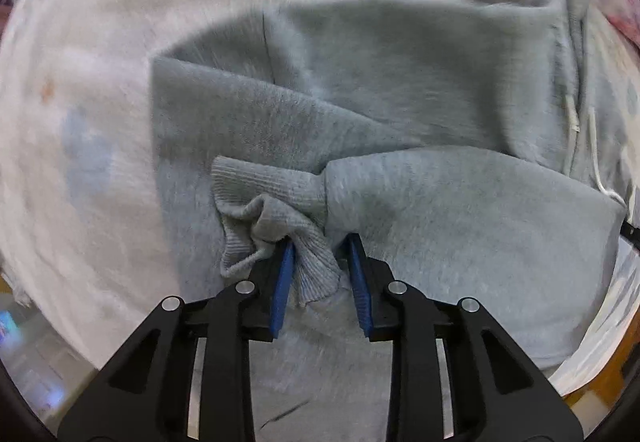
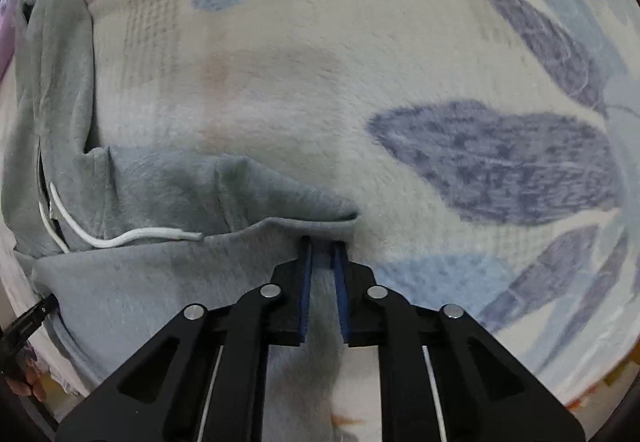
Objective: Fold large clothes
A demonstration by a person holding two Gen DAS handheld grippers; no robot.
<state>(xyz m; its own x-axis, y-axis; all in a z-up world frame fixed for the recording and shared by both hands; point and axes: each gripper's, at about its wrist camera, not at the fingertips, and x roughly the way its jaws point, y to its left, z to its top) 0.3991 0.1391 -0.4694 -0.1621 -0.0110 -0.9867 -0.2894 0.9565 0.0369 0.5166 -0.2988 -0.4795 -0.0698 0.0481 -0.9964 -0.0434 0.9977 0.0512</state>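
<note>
Down on a pale blanket (image 2: 320,82) printed with blue leaves lies a grey hoodie (image 1: 400,74), spread flat with one sleeve (image 1: 460,210) folded across its body. Both claws point down at it. The left claw (image 1: 320,262) is narrowed around the ribbed cuff (image 1: 272,186) of that sleeve: bunched cuff cloth sits between its blue pads (image 1: 284,282), touching the left-hand pad, while a small gap shows beside the other pad. The cuff crumples up and fans out just above the fingertips.

Over in the right wrist view, the right claw (image 2: 323,246) stands nearly closed on an edge of the hoodie, a thin fold of grey cloth pinched between its blue pads (image 2: 306,282) right where the garment meets the blanket. A white drawstring (image 2: 140,236) trails across the cloth to the left of that claw, near the hood (image 2: 52,82), which runs up the left side of the view.
</note>
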